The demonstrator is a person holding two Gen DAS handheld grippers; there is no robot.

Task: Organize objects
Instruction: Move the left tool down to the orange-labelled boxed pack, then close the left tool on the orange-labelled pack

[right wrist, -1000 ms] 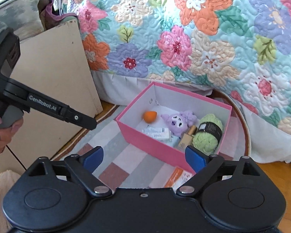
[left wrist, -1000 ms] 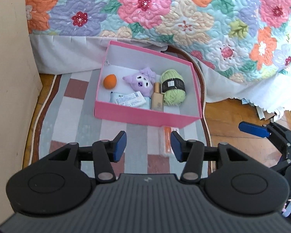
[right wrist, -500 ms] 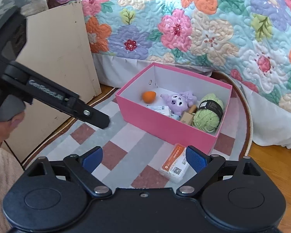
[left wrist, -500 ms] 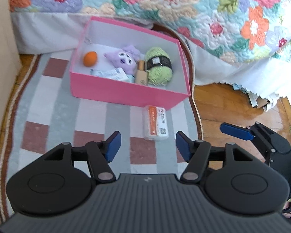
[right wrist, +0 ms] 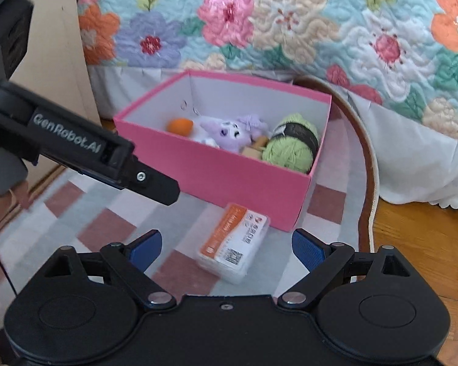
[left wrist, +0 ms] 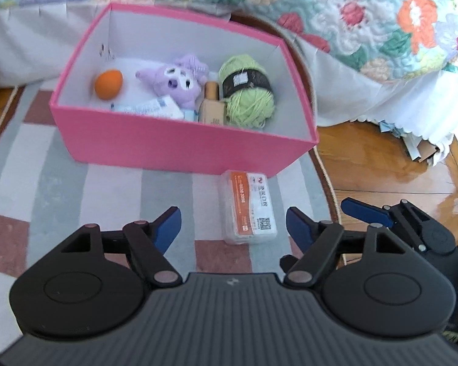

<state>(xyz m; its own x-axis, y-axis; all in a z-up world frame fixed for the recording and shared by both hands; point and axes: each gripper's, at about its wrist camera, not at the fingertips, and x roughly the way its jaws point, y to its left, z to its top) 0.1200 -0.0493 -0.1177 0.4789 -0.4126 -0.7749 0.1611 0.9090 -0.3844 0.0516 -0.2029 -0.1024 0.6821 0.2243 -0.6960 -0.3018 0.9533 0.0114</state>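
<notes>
Up top, a floral quilt fills the frame; mid-frame, a pink box sits on a checked rug. Just below it lies an orange-labelled packet. Left gripper, jaws opening, and right gripper, spread wide, hold nothing.

One pink box, one yarn ball — one plush toy, one orange egg, one packet.

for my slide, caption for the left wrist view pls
Left gripper, fingers opening, above a boxed packet lying outside the filled pink box.
</notes>
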